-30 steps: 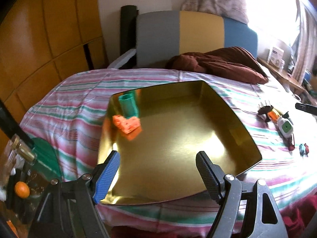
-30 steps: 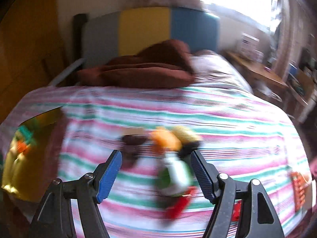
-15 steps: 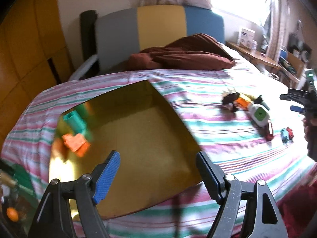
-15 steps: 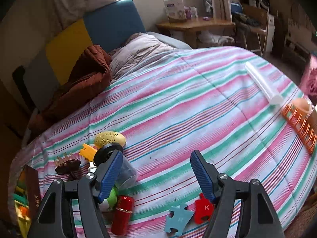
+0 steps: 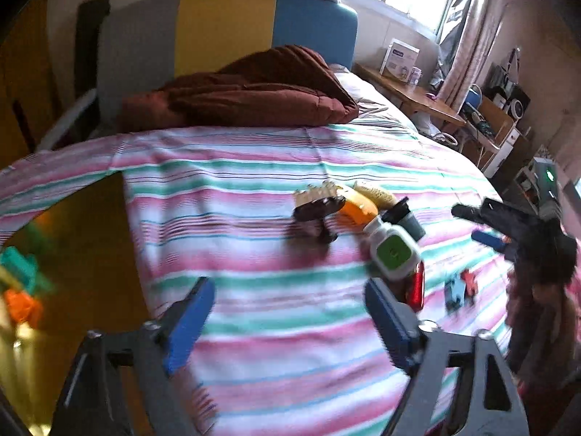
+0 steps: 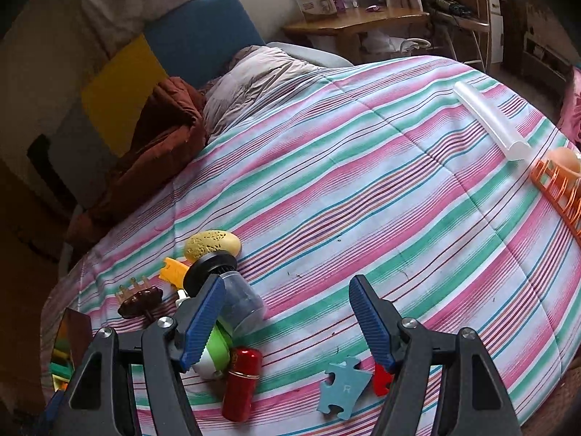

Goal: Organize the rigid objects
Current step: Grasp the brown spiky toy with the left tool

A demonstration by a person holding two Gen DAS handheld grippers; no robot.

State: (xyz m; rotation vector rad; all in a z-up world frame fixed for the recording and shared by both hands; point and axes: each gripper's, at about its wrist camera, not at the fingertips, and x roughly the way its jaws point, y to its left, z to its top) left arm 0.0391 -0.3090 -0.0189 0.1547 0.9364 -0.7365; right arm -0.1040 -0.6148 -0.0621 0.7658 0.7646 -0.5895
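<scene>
Puzzle pieces, two, one blue (image 6: 343,387) and one red (image 6: 381,379), lie flat on the striped bedspread (image 6: 363,200) under the empty, parted right gripper (image 6: 287,321). One red tube (image 6: 242,385) lies beside them, its long axis running toward the camera. Left gripper (image 5: 287,321) is opening, empty.

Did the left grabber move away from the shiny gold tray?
Yes. The left gripper has swung right: the gold tray, once between its fingers, now sits at the picture's left edge, and the striped bedspread lies ahead. Its jaws are opening, empty.

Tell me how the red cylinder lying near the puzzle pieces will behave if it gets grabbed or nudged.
The red cylinder looks glossy and hard, so it probably feels stiff and may slip between pads. It lies on its side on the striped bedspread, so a sideways nudge would likely roll it, though the soft cover should damp that. It seems light for its size.
</scene>
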